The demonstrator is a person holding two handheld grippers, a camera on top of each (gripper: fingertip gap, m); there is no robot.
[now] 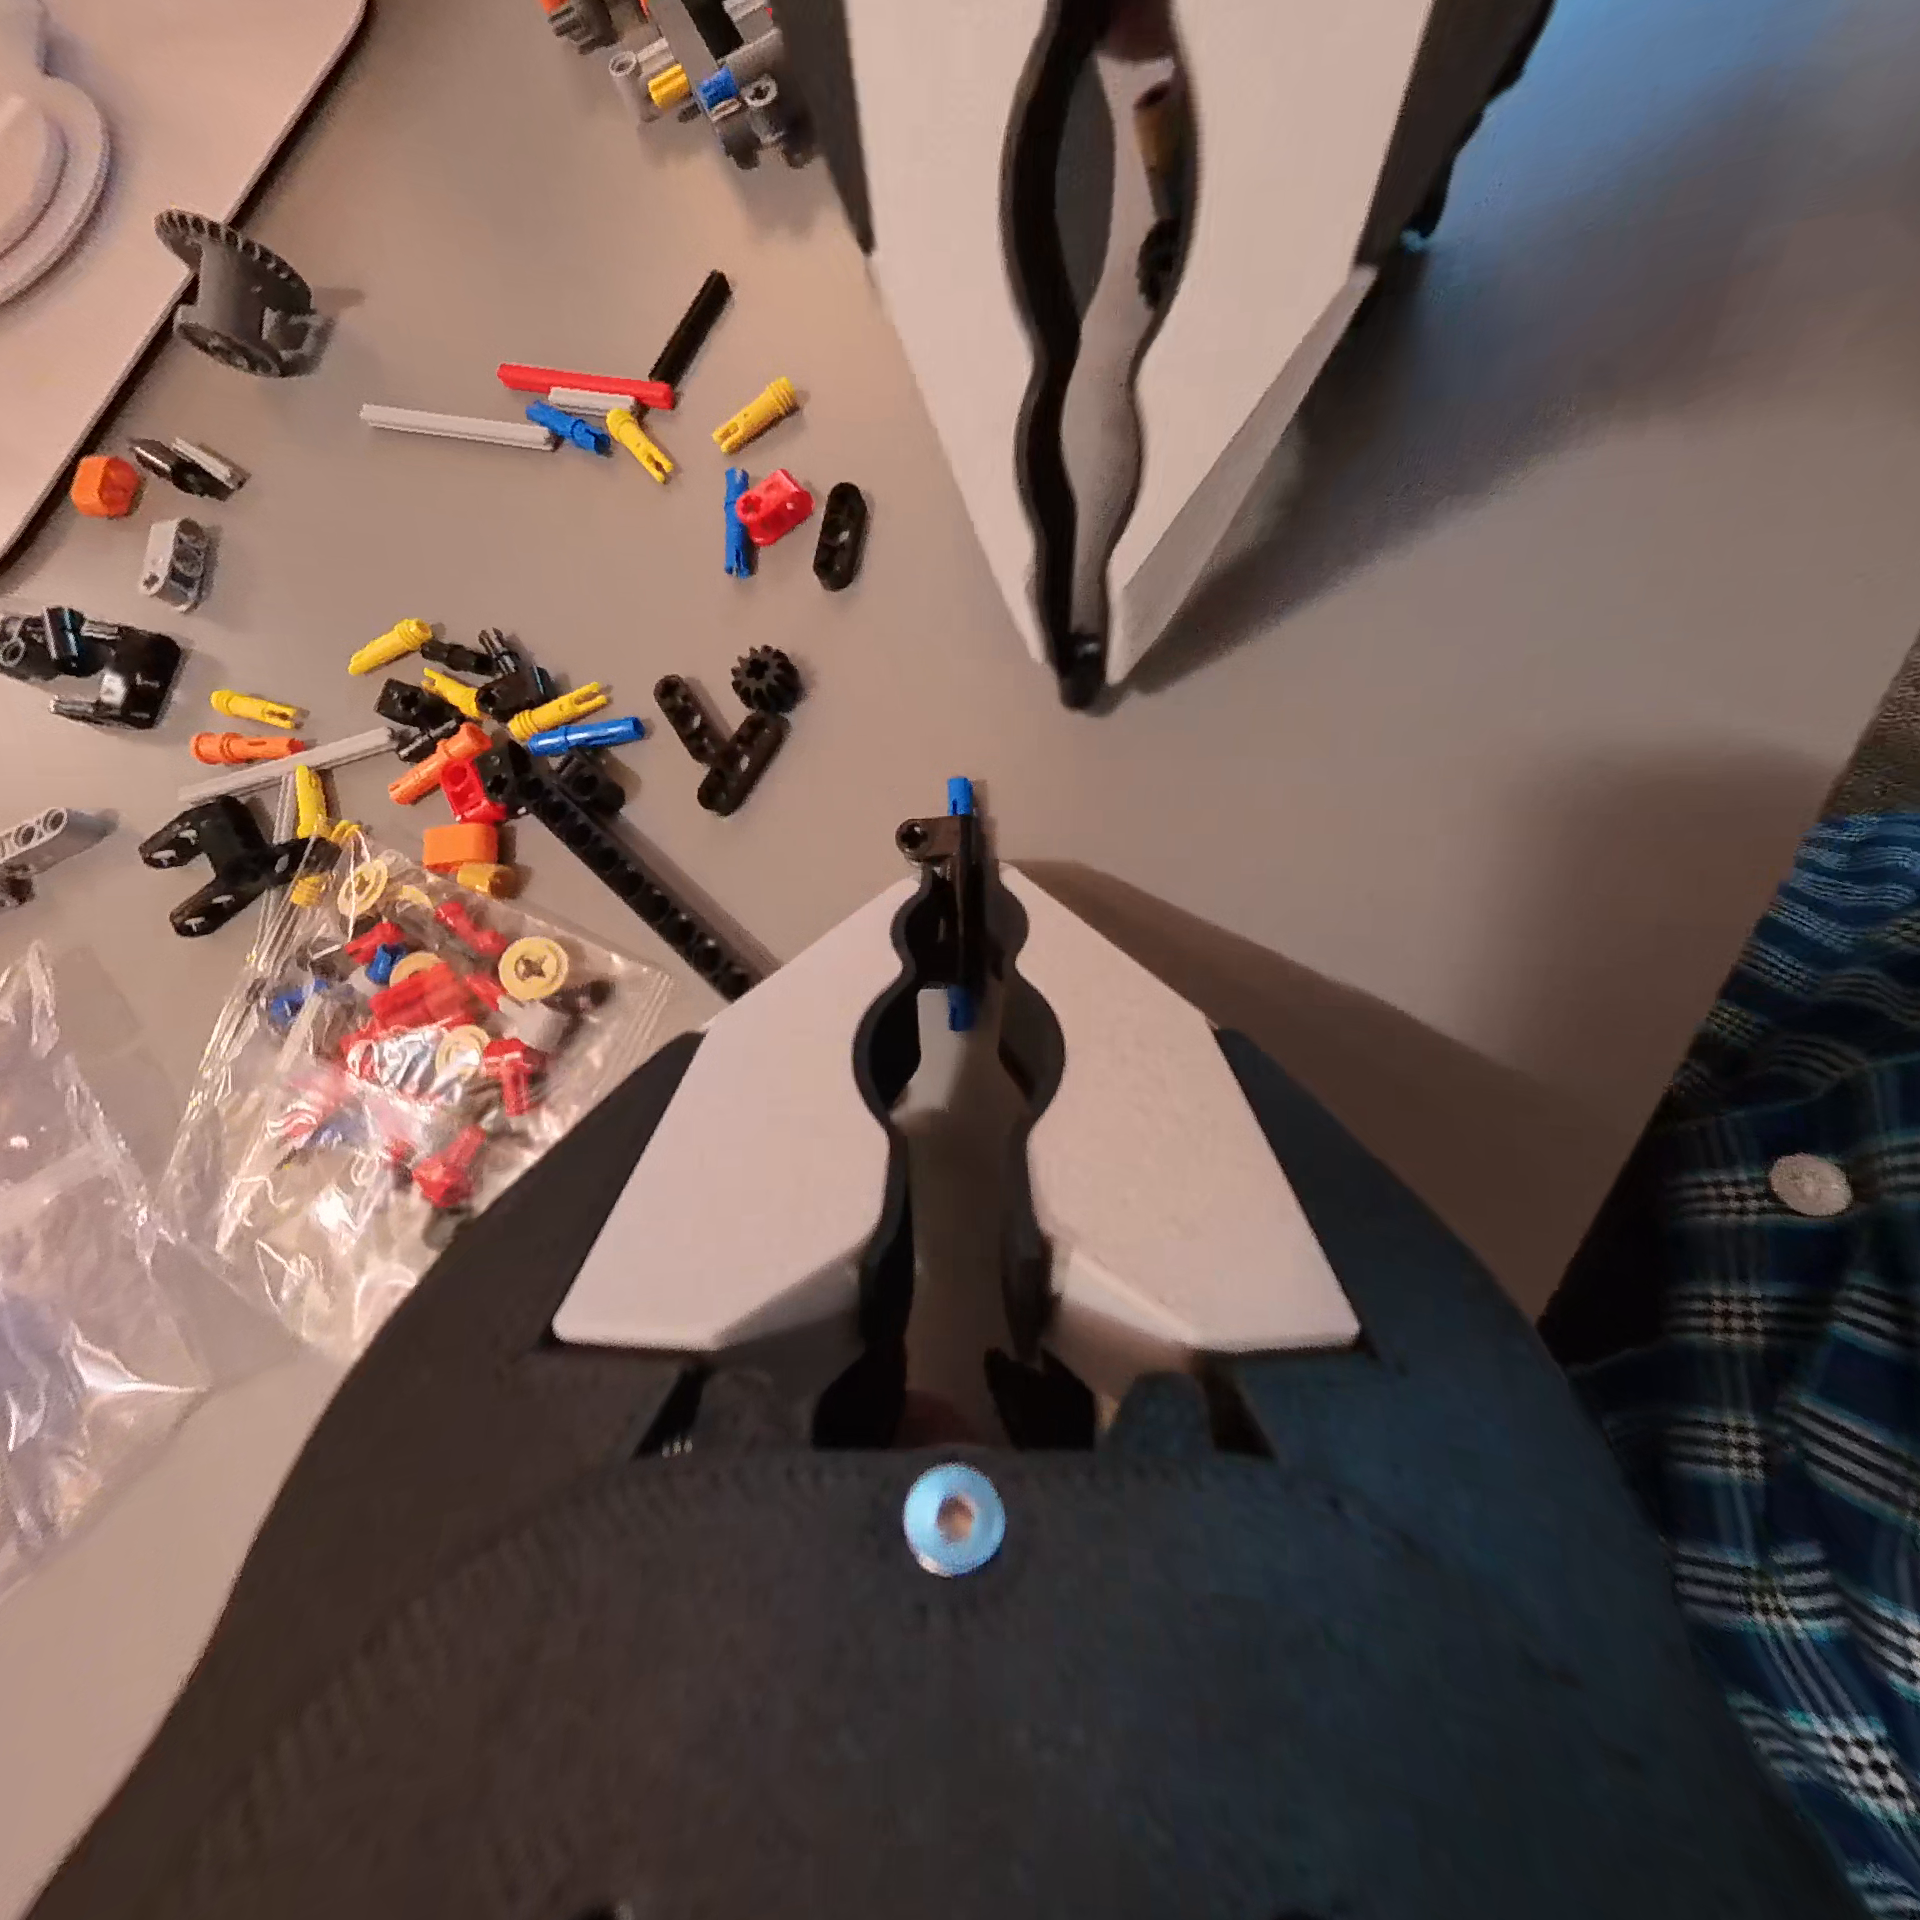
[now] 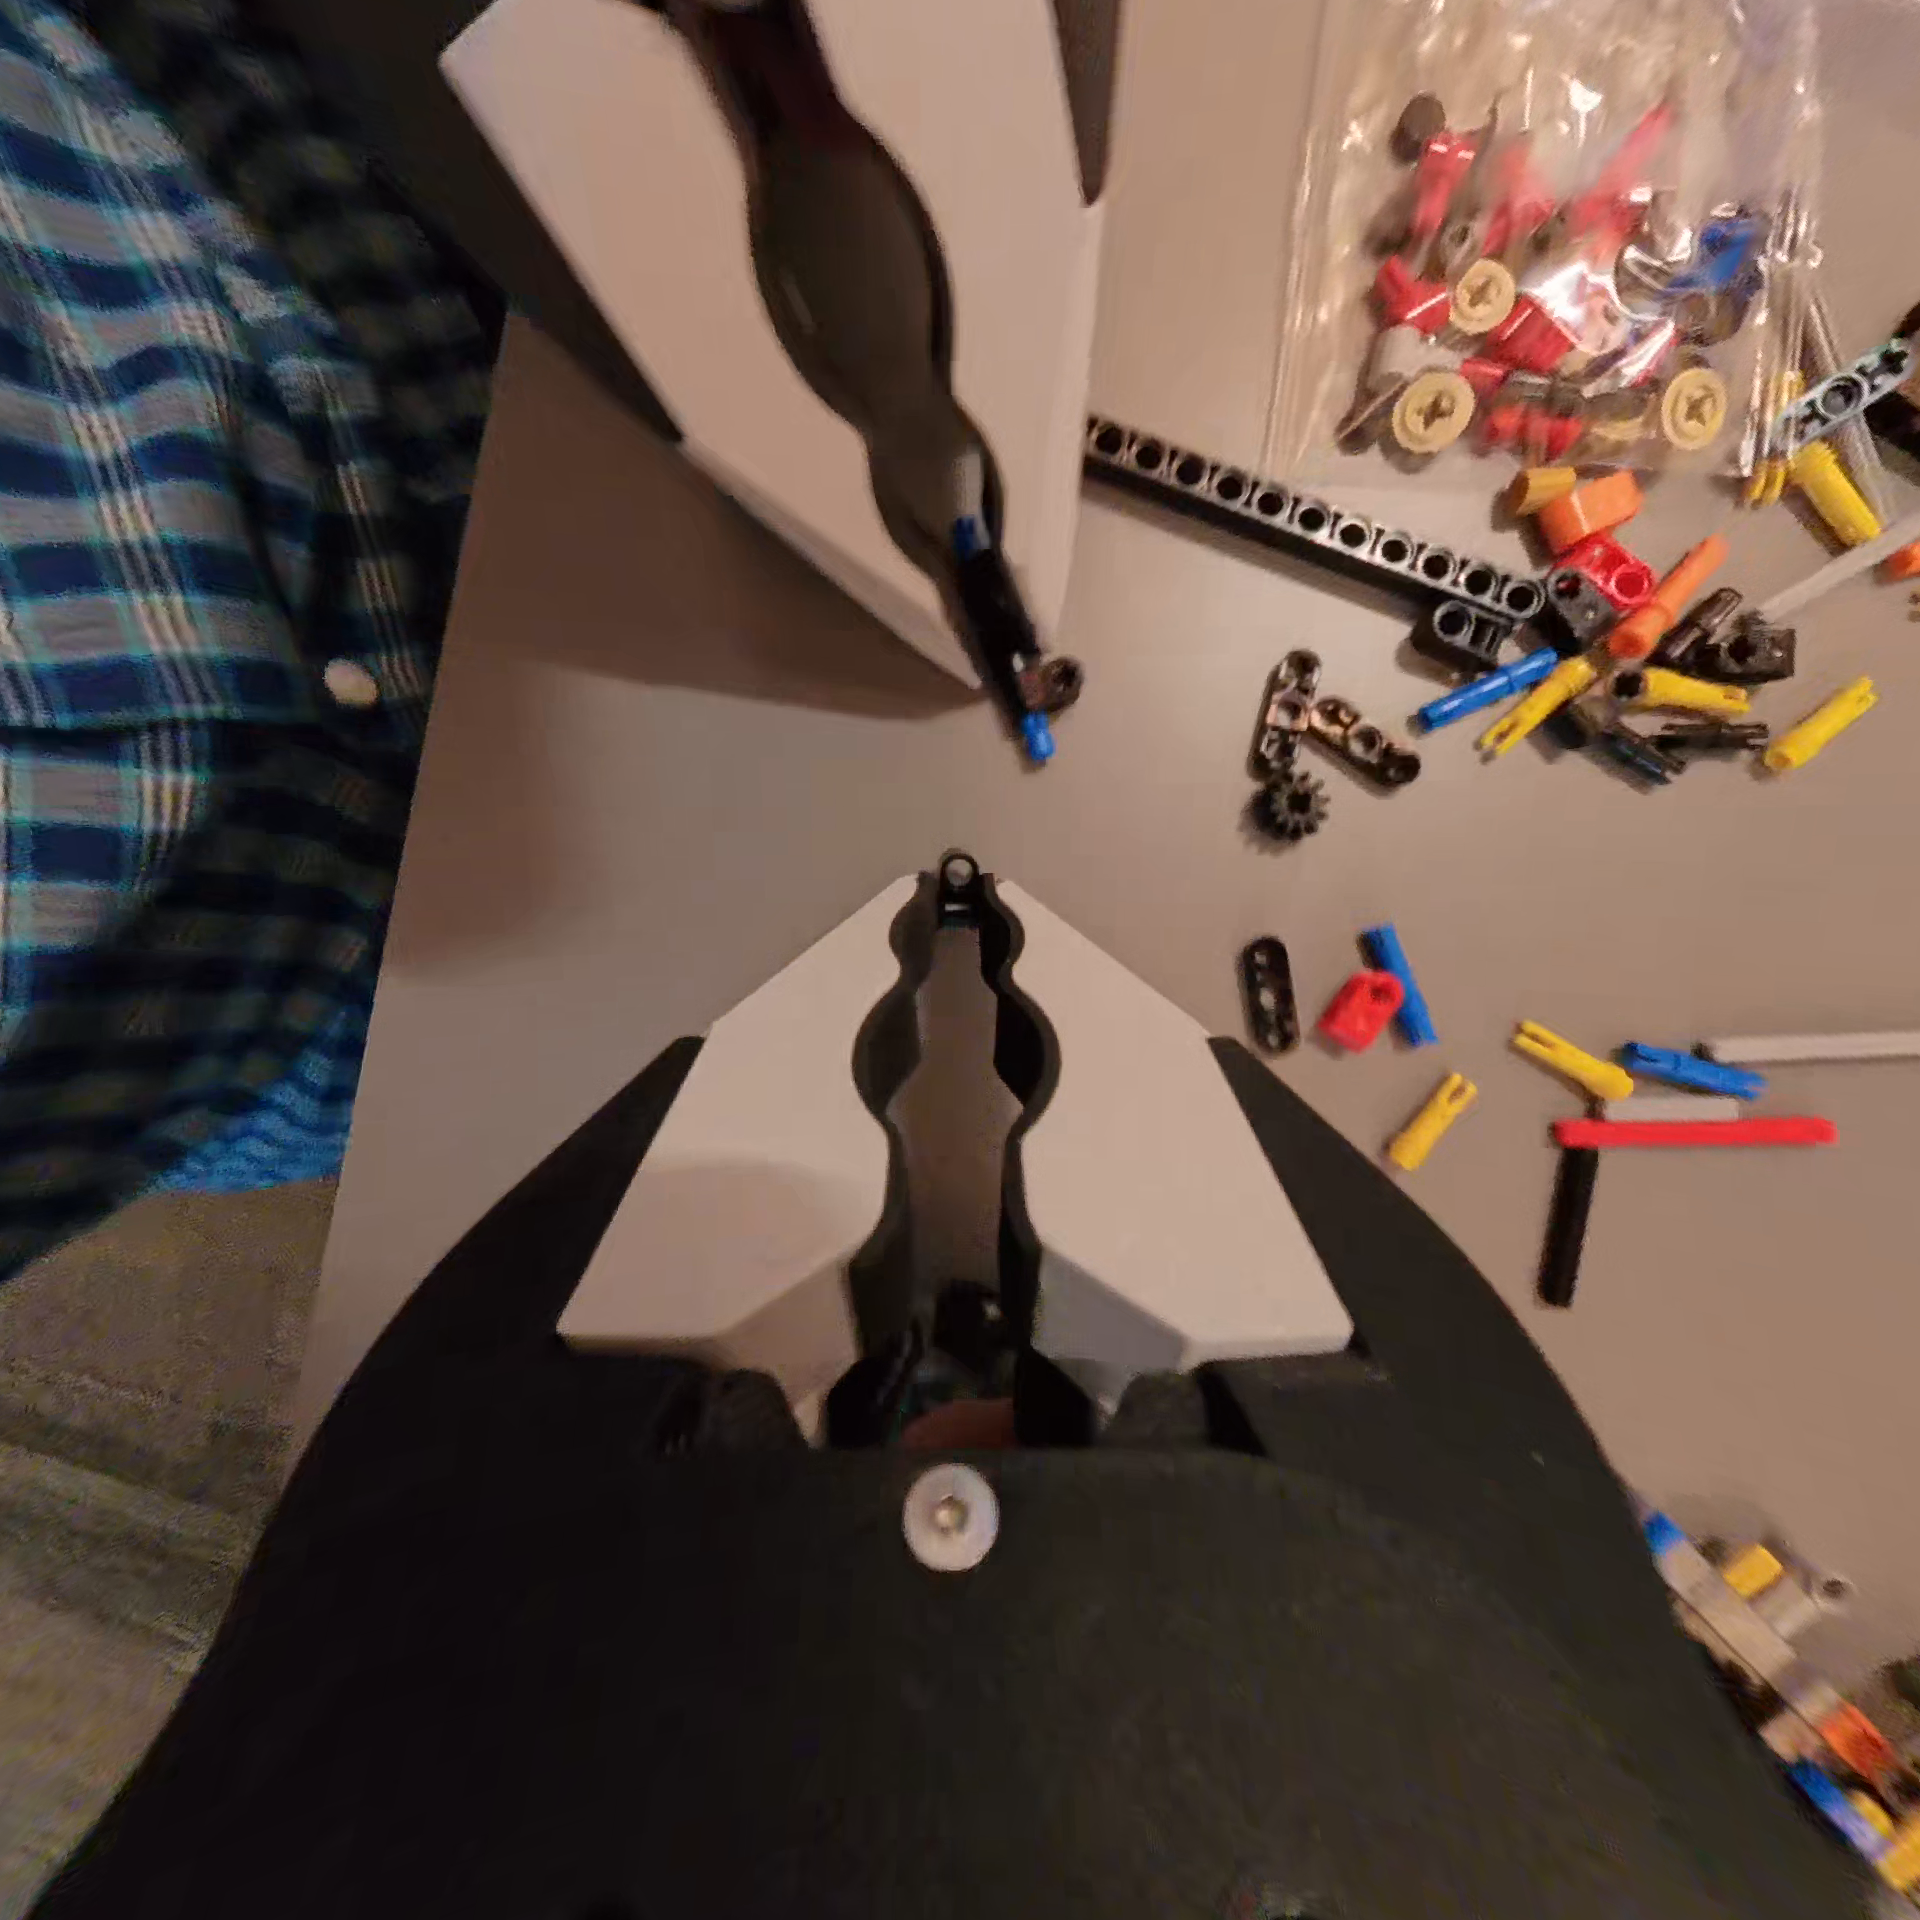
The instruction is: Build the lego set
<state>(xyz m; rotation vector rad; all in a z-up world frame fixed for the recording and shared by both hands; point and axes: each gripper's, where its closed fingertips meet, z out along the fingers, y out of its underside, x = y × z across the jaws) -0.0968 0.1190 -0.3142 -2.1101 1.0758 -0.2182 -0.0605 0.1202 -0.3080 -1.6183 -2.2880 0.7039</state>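
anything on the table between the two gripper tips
Nothing: in the right wrist view bare table separates the right gripper, shut on a small black piece, from the left gripper holding a black-and-blue piece.

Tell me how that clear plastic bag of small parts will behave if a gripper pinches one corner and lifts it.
The clear bag looks thin and crinkled, so it would probably sag rather than hold shape. The loose red pins and tan discs inside would likely slide to the lowest corner. Its glossy film may slip in the grip.
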